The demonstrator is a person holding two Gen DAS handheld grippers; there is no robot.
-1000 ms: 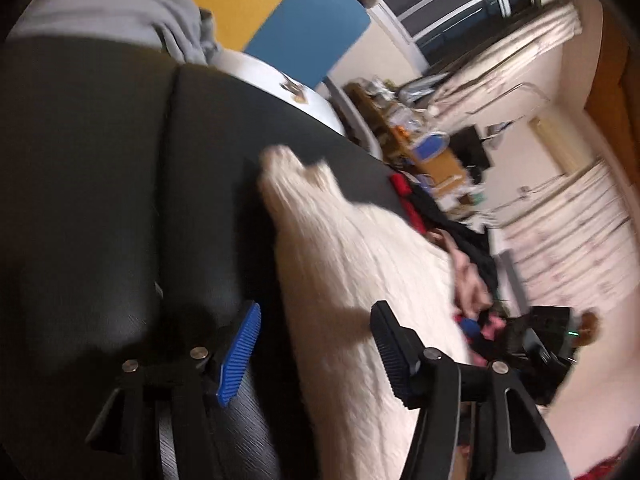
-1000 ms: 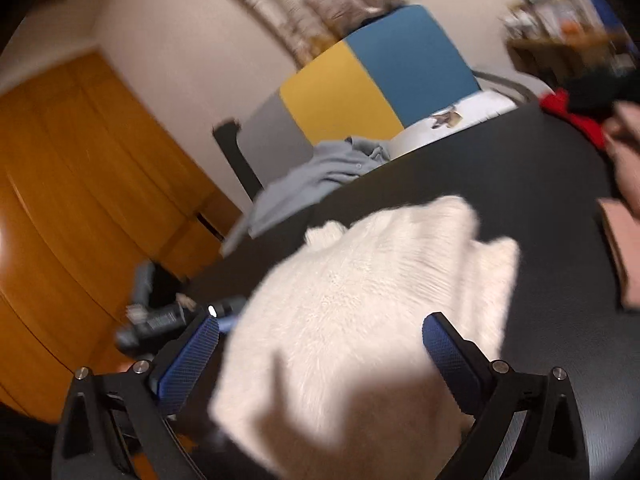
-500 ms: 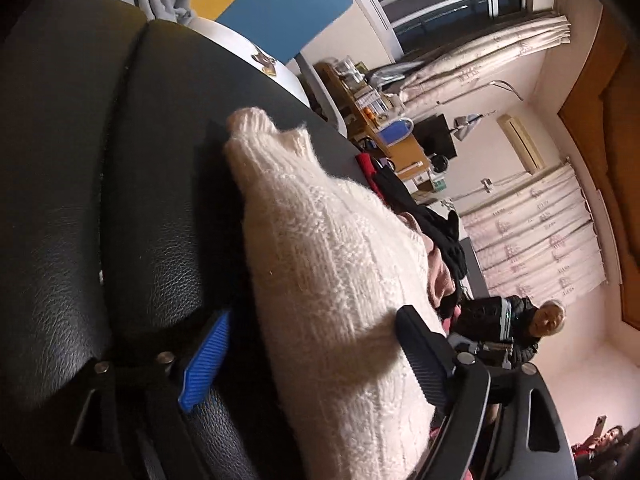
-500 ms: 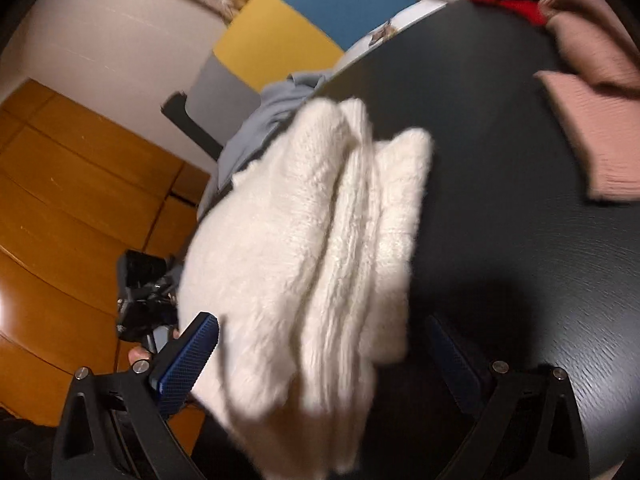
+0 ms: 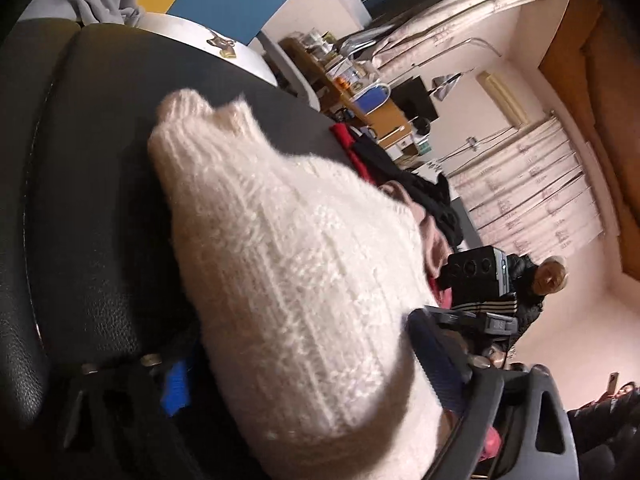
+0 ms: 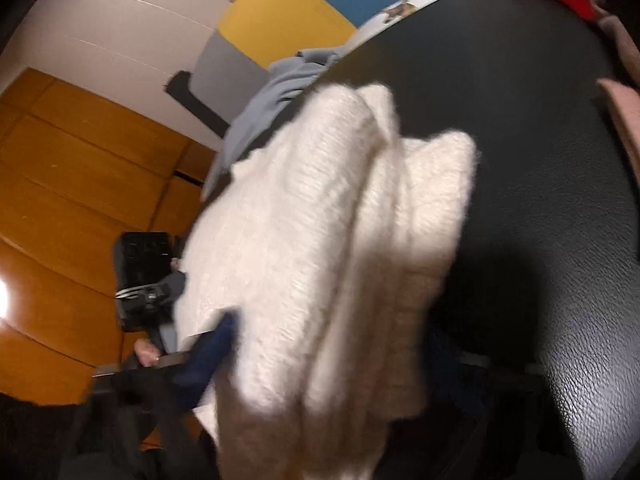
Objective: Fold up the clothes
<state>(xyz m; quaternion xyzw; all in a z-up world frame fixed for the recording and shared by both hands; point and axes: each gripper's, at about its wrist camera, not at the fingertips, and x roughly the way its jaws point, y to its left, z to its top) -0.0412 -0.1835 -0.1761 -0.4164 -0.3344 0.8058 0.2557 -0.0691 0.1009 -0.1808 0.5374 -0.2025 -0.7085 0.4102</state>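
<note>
A folded white knitted sweater (image 5: pixel 280 240) lies on the black leather-like surface (image 5: pixel 92 200), with one end sticking out ahead. My left gripper (image 5: pixel 304 360) is closing on the near end. The knit fills the gap and bulges over both blue pads (image 5: pixel 176 384). In the right wrist view the same sweater (image 6: pixel 320 200) shows stacked layers. My right gripper (image 6: pixel 332 332) is closing on it. Its left pad (image 6: pixel 212 352) presses into the knit, and the other finger is hidden under the fabric.
A grey garment (image 6: pixel 272 100) hangs over the far edge of the black surface (image 6: pixel 540 120). Pink knitwear (image 6: pixel 624 120) lies at the right, with red and black clothes (image 5: pixel 360 148) piled behind. A person (image 5: pixel 532 292) sits beyond the pile. A yellow and blue panel (image 6: pixel 304 12) stands behind.
Both grippers have moved in around the sweater, which now fills each view. The right jaws have narrowed onto the knit, and the left pads have sunk under its edges.
</note>
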